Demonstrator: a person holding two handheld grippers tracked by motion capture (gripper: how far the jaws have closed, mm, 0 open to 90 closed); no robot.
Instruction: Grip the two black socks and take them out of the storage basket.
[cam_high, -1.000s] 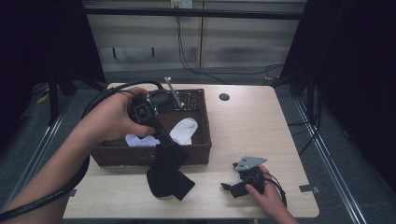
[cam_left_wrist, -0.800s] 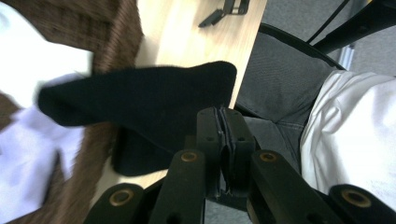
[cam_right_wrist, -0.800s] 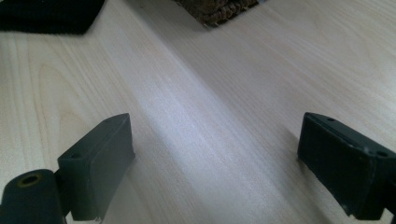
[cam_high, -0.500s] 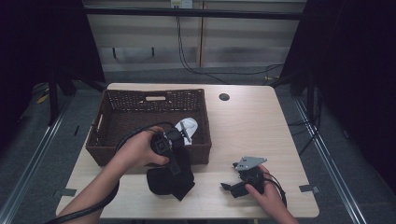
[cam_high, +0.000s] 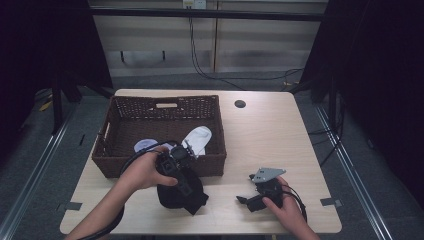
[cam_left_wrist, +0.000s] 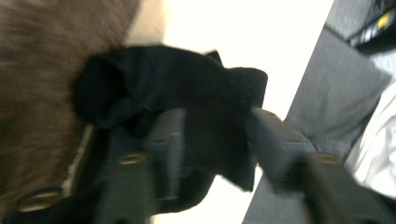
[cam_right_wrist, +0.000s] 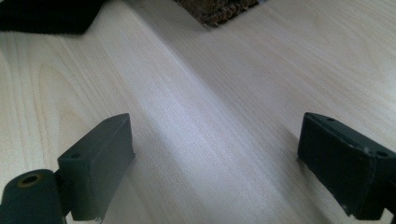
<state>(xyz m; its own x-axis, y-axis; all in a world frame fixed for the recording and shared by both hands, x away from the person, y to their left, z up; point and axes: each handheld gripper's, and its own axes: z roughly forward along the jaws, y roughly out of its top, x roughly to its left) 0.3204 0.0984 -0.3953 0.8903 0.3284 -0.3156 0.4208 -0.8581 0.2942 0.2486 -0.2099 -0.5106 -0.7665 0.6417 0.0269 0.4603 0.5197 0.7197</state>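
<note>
A black cloth (cam_high: 176, 199) lies bunched on the table just in front of a brown wicker basket (cam_high: 165, 101). My left gripper (cam_high: 186, 189) points down into it. In the left gripper view the blurred jaws (cam_left_wrist: 215, 140) stand a little apart with the black cloth (cam_left_wrist: 177, 88) pressed between them, beside the basket wall (cam_left_wrist: 37, 93). My right gripper (cam_high: 245, 204) rests on the table at the front right. Its jaws (cam_right_wrist: 212, 154) are wide open over bare wood with nothing between them.
Two white socks (cam_high: 199, 138) (cam_high: 145, 145) lie inside the basket. A dark round hole (cam_high: 240, 104) sits in the tabletop at the back. The basket corner (cam_right_wrist: 219, 11) and black cloth (cam_right_wrist: 46, 16) show far off in the right gripper view.
My left gripper has carried the black cloth out of the basket, toward the person, and lowered it onto the table in front. The right gripper has stayed put.
</note>
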